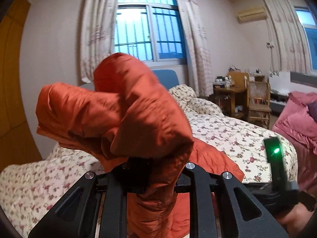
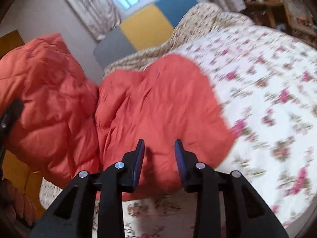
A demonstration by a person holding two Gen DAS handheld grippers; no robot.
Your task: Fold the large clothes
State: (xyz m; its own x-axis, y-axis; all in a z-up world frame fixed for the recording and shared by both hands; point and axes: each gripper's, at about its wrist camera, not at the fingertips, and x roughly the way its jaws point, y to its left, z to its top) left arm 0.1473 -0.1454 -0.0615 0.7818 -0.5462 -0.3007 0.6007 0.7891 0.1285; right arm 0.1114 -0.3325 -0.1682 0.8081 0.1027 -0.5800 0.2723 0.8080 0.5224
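An orange padded jacket (image 1: 126, 111) fills the left wrist view, bunched and lifted above the bed. My left gripper (image 1: 158, 170) is shut on a fold of it; the cloth hides the fingertips. In the right wrist view the jacket (image 2: 158, 103) lies partly on the floral bedspread (image 2: 267, 91), and its left part hangs raised. My right gripper (image 2: 159, 146) hovers over the lower edge of the jacket. Its blue pads (image 2: 139, 158) stand apart with nothing between them. The right gripper's body shows at the right edge of the left wrist view.
The bed (image 1: 227, 130) has a floral cover and a headboard (image 2: 146, 21) of grey, yellow and blue panels. A pink blanket (image 1: 297, 115) lies at the right. Wooden chairs and a small table (image 1: 245, 95) stand by the window. A wooden door (image 1: 10, 79) is at the left.
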